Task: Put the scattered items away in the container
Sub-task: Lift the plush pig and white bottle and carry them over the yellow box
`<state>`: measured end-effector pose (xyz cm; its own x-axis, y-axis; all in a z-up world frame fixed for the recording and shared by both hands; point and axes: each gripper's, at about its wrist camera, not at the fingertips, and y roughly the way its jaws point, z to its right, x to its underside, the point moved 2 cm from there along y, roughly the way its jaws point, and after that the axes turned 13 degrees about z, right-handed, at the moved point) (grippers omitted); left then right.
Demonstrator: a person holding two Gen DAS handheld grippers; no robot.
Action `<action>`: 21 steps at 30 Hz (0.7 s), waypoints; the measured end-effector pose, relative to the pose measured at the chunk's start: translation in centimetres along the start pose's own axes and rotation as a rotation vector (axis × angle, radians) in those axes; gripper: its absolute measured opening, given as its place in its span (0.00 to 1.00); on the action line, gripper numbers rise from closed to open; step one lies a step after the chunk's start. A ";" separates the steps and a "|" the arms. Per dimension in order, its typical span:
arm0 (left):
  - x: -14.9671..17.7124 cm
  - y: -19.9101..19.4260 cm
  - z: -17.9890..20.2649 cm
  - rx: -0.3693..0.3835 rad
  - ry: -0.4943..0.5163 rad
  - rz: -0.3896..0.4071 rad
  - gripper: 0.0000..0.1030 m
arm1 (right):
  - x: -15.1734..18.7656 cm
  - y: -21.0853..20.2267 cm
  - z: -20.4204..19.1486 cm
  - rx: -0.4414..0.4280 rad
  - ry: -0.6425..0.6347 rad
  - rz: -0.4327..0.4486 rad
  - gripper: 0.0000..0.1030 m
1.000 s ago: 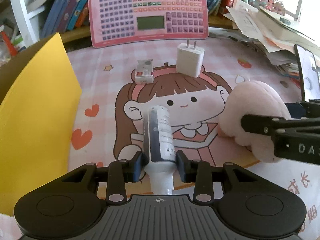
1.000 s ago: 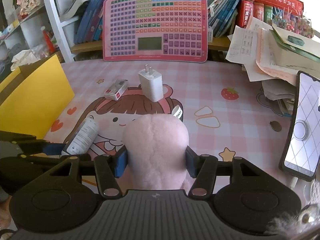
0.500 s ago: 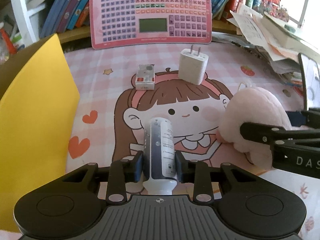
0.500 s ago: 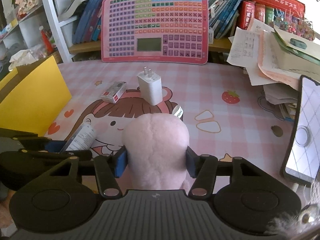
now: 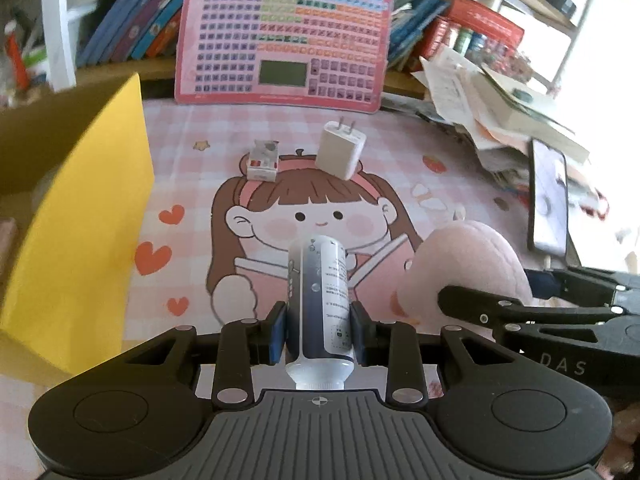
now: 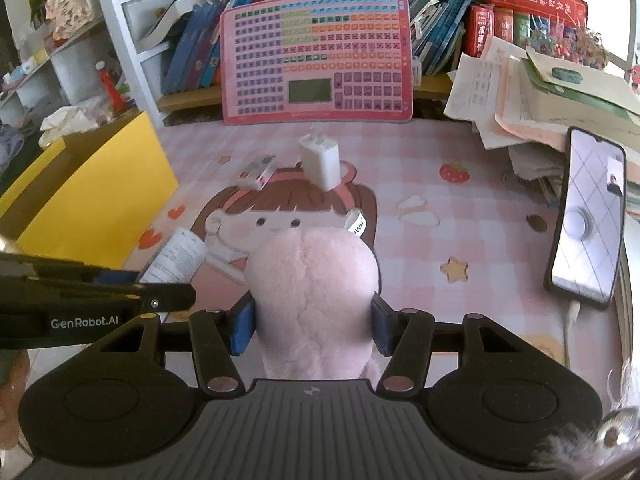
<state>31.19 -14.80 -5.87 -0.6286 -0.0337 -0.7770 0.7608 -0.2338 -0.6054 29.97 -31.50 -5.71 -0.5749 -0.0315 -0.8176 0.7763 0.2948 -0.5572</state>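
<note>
My left gripper is shut on a dark-and-white tube, held off the pink cartoon mat. To its right, my right gripper is shut on a pink plush toy, also seen in the left wrist view as the plush. The tube shows at the left of the right wrist view. A white charger plug and a small red-and-white box lie further back on the mat. The yellow cardboard box stands open at the left.
A pink keyboard-like learning board leans on the bookshelf at the back. A phone stands propped at the right beside a heap of papers. A small white-labelled item peeks from behind the plush.
Both grippers have lifted and drawn back from the mat with their loads. The left jaws closed tighter on the tube, which now hangs above the mat; more of the table shows.
</note>
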 end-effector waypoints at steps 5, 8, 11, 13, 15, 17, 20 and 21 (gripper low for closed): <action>1.1 -2.5 -0.4 0.056 -0.001 0.005 0.30 | 1.3 -2.3 -1.2 0.036 0.015 0.000 0.52; 2.0 -4.1 -0.7 0.098 -0.006 0.004 0.30 | 2.1 -4.0 -2.1 0.059 0.036 0.007 0.52; 2.8 -5.8 -1.3 0.128 -0.007 0.004 0.30 | 2.9 -5.5 -3.5 0.079 0.060 0.013 0.52; 3.3 -7.0 -2.0 0.146 -0.009 0.009 0.30 | 3.3 -6.2 -4.5 0.091 0.067 0.017 0.52; 3.8 -8.3 -2.9 0.160 -0.007 0.015 0.30 | 3.7 -7.1 -5.8 0.102 0.068 0.024 0.52; 4.3 -9.5 -3.7 0.174 -0.003 0.017 0.30 | 4.0 -7.9 -7.2 0.115 0.067 0.033 0.52; 5.1 -11.4 -5.1 0.189 -0.002 0.016 0.30 | 4.6 -9.1 -9.6 0.124 0.066 0.044 0.52; 5.4 -12.1 -5.6 0.192 0.002 0.018 0.30 | 4.8 -9.5 -10.3 0.125 0.066 0.046 0.52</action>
<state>19.48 -6.75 -3.71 -0.6147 -0.0380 -0.7879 0.7271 -0.4144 -0.5473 17.16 -24.65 -2.86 -0.5504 0.0434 -0.8338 0.8261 0.1730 -0.5363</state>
